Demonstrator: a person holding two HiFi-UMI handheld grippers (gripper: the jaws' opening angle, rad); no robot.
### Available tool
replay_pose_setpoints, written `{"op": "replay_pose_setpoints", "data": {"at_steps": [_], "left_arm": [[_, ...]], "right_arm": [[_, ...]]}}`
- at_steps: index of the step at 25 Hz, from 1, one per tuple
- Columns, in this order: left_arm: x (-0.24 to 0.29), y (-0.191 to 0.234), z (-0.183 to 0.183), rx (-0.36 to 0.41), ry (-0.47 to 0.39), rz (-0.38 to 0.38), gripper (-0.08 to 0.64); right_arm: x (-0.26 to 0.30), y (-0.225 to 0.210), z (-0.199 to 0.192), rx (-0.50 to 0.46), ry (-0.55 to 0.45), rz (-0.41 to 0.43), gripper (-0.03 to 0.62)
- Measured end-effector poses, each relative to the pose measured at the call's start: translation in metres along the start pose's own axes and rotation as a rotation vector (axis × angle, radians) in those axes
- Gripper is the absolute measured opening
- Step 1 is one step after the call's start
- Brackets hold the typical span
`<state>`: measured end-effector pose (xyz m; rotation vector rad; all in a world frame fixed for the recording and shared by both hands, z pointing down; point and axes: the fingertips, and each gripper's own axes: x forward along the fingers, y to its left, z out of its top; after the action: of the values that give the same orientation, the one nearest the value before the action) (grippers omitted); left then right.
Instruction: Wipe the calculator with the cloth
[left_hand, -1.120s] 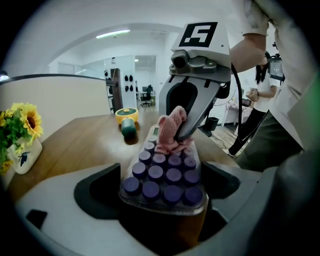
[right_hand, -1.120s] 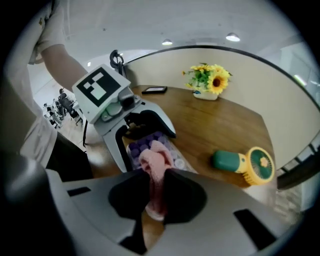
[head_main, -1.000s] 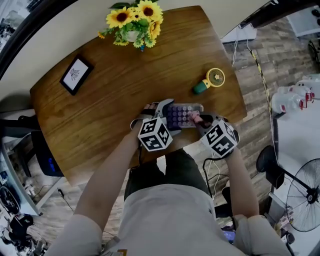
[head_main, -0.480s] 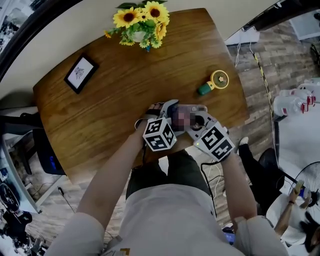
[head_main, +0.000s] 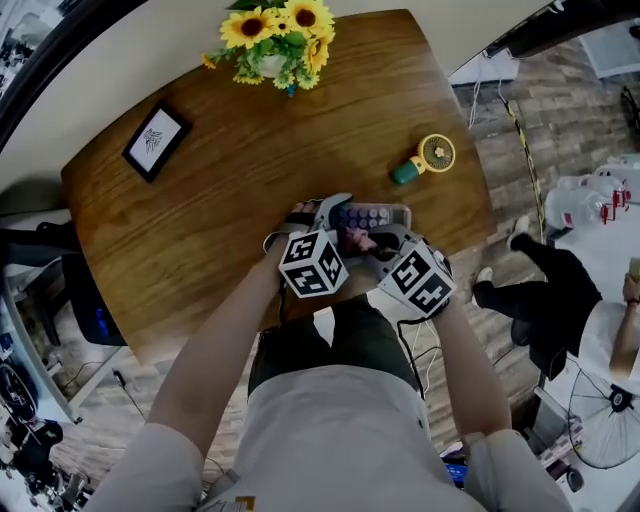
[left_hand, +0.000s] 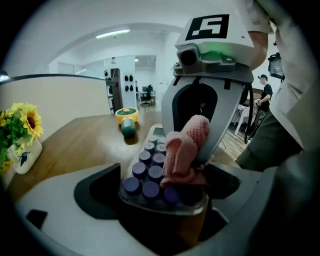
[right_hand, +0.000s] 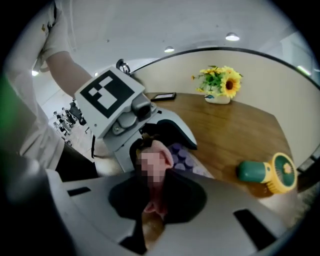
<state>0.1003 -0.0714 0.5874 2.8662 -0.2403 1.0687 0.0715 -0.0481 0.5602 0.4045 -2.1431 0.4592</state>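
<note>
A grey calculator (head_main: 372, 217) with round purple keys lies near the table's front edge. My left gripper (head_main: 335, 225) is shut on its near end; in the left gripper view the calculator (left_hand: 150, 175) sits between the jaws. My right gripper (head_main: 375, 245) is shut on a pink knitted cloth (head_main: 358, 239). That cloth (left_hand: 186, 150) rests on the keys at the calculator's right side. In the right gripper view the cloth (right_hand: 155, 200) bunches between the jaws, with purple keys (right_hand: 181, 156) just beyond it.
A green and yellow hand fan (head_main: 424, 160) lies to the right on the wooden table (head_main: 230, 180). A sunflower vase (head_main: 275, 40) stands at the back and a small framed picture (head_main: 155, 139) at the left. A person (head_main: 570, 290) is on the floor at right.
The right gripper with the cloth has moved left along the keys toward the left gripper. The left gripper and calculator have stayed about where they were.
</note>
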Motion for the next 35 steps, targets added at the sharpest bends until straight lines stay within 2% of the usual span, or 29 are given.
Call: {"op": "replay_pose_setpoints", "data": {"at_steps": [8,12,14,19,23,27,31,35], "left_arm": [[0.001,-0.001,-0.001,-0.01,0.016,-0.007,0.494],[0.002,-0.001,-0.003,-0.03,0.034,-0.007,0.494],[0.002,-0.002,-0.003,-0.053,0.043,0.003,0.492],[-0.01,-0.009,-0.011,-0.113,0.072,0.015,0.492],[-0.041,-0.003,-0.009,-0.188,0.06,0.088,0.492],[-0.086,0.022,0.014,-0.277,-0.027,0.214,0.491],[-0.142,0.052,0.06,-0.348,-0.178,0.342,0.491],[-0.198,0.073,0.108,-0.33,-0.288,0.455,0.475]], "right_arm": [[-0.044,-0.033,-0.053,0.106,0.097,-0.113,0.046],[-0.068,-0.048,-0.064,0.119,0.158,-0.228,0.048],[-0.082,-0.056,-0.064,0.141,0.15,-0.282,0.049],[-0.124,-0.072,-0.035,0.222,0.006,-0.355,0.049],[-0.162,-0.08,0.008,0.281,-0.178,-0.372,0.051],[-0.199,-0.082,0.051,0.296,-0.338,-0.387,0.051],[-0.242,-0.079,0.087,0.285,-0.471,-0.416,0.051],[-0.284,-0.073,0.116,0.259,-0.585,-0.453,0.051]]}}
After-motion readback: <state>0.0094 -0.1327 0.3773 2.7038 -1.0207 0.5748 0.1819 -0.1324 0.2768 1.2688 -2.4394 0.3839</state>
